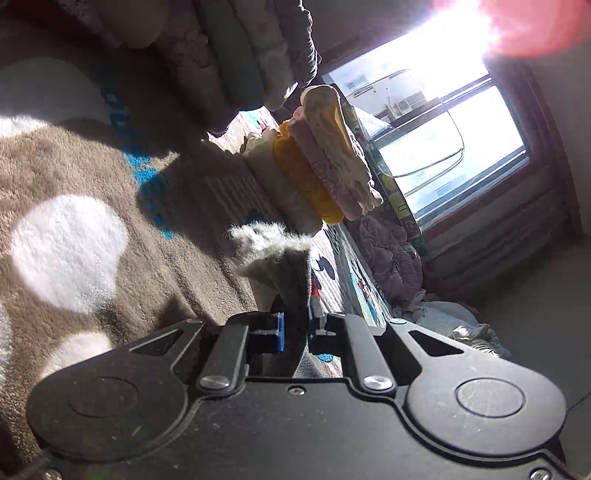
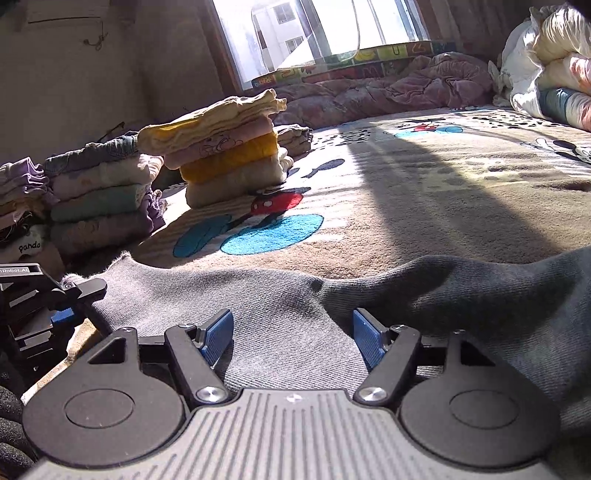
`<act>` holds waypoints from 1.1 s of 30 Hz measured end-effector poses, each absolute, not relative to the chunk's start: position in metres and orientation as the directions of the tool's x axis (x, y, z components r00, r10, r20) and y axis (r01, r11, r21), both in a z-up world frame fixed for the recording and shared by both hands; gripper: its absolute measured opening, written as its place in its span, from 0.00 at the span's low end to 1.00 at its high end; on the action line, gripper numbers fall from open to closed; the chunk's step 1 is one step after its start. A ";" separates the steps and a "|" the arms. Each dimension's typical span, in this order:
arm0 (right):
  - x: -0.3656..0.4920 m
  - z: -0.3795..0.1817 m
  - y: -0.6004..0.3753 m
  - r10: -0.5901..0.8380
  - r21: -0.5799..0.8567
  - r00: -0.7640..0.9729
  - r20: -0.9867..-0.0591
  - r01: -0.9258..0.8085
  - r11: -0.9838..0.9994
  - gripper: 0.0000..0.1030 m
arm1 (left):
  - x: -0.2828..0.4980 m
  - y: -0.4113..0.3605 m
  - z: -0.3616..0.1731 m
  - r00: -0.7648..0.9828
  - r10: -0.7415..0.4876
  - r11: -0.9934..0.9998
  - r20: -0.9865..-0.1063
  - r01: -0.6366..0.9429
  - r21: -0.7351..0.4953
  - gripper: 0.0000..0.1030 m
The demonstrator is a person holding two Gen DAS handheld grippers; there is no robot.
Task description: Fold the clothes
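A grey knit garment (image 2: 258,295) lies spread on the patterned blanket (image 2: 406,192), with a darker part to the right. In the left wrist view my left gripper (image 1: 295,328) is shut on an edge of the grey garment (image 1: 291,280), whose fuzzy edge sticks up between the blue pads (image 1: 280,326). The left gripper (image 2: 62,314) also shows at the left edge of the right wrist view, holding the garment's left corner. My right gripper (image 2: 291,336) stands open just above the cloth, its blue pads (image 2: 218,334) wide apart with nothing pinched.
Two stacks of folded clothes stand on the blanket: a yellow-and-pink stack (image 2: 229,147) and a purple-and-green stack (image 2: 99,192) to its left. A crumpled pink quilt (image 2: 388,88) lies under the window (image 2: 317,29). Piled bedding (image 2: 546,62) sits at the far right.
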State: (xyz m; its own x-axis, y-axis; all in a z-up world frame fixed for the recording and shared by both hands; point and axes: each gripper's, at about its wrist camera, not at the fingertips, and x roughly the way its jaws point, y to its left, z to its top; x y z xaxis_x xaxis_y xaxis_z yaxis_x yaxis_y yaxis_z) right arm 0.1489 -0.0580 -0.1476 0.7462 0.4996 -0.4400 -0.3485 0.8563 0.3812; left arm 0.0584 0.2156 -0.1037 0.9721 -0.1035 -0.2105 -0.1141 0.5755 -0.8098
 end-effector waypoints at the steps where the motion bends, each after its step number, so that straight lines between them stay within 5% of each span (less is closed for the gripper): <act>1: 0.150 -0.149 -0.067 0.524 0.440 0.742 -0.417 -0.339 0.831 0.66 | 0.056 0.206 -0.093 0.977 -0.130 0.600 -0.169 -0.058 -0.798 0.08; 7: 0.175 -0.162 -0.108 0.647 0.747 0.684 -0.335 -0.225 0.625 0.61 | 0.055 0.156 -0.065 0.962 -0.256 0.672 -0.095 0.106 -0.733 0.08; 12: 0.177 -0.171 -0.161 0.719 0.954 0.679 -0.150 -0.092 0.286 0.64 | 0.064 0.111 -0.048 0.942 -0.324 0.722 -0.091 0.184 -0.667 0.08; 23: 0.136 -0.173 -0.291 0.647 0.995 0.763 0.007 -0.067 0.067 0.67 | 0.094 -0.014 -0.044 0.865 -0.469 0.796 -0.179 0.327 -0.510 0.08; 28: 0.126 -0.176 -0.349 0.597 0.993 0.802 0.011 -0.080 0.089 0.81 | 0.100 -0.074 -0.064 0.839 -0.473 0.863 -0.269 0.380 -0.333 0.08; 33: 0.127 -0.192 -0.371 0.569 0.996 0.822 0.009 -0.061 0.071 0.81 | 0.100 -0.114 -0.092 0.823 -0.452 0.891 -0.345 0.432 -0.137 0.08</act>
State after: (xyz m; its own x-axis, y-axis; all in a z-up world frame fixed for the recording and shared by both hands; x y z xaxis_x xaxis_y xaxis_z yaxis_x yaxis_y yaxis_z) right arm 0.1274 -0.3714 -0.1921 0.8221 0.5692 0.0094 -0.0609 0.0714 0.9956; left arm 0.0998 -0.1145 -0.0916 0.8228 -0.4517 -0.3449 0.4320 0.8914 -0.1367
